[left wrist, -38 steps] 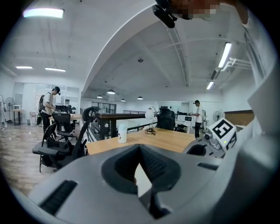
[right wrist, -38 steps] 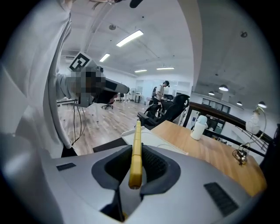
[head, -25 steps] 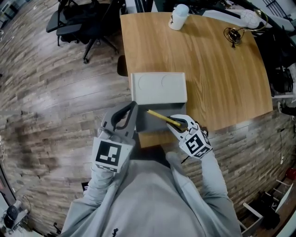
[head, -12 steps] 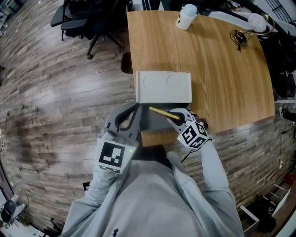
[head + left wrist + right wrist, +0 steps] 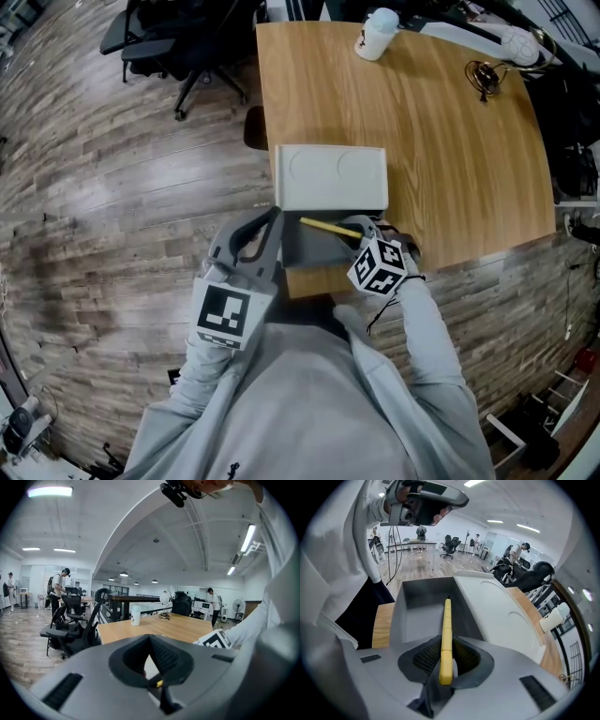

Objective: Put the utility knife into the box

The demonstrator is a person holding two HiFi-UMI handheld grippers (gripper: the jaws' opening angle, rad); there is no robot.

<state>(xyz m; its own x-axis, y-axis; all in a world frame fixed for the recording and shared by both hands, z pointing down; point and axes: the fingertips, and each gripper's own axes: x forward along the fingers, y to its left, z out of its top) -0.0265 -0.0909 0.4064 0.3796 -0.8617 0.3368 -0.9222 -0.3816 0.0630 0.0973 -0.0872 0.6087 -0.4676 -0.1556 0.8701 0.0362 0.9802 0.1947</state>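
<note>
The yellow utility knife [image 5: 328, 228] is clamped in my right gripper [image 5: 359, 240], its tip angled down and left into the open grey box [image 5: 309, 251]. In the right gripper view the knife [image 5: 447, 618] runs forward from the shut jaws of my right gripper [image 5: 446, 643] over the box's hollow [image 5: 415, 592], with the raised lid [image 5: 497, 616] to the right. The lid [image 5: 330, 176] stands open behind the box. My left gripper [image 5: 267, 220] rests at the box's left side, jaws closed with nothing seen between them. In its own view the left gripper [image 5: 150, 641] shows a sliver of yellow behind the jaws.
The box sits at the near edge of a wooden table [image 5: 441, 122]. A white cup [image 5: 378, 33] stands at the far edge, and a coiled cable [image 5: 486, 75] lies at the far right. Office chairs [image 5: 159, 37] stand on the wood floor to the left.
My right gripper has shifted a little left and rolled over, bringing the knife lower toward the box. The left gripper has stayed by the box's left side.
</note>
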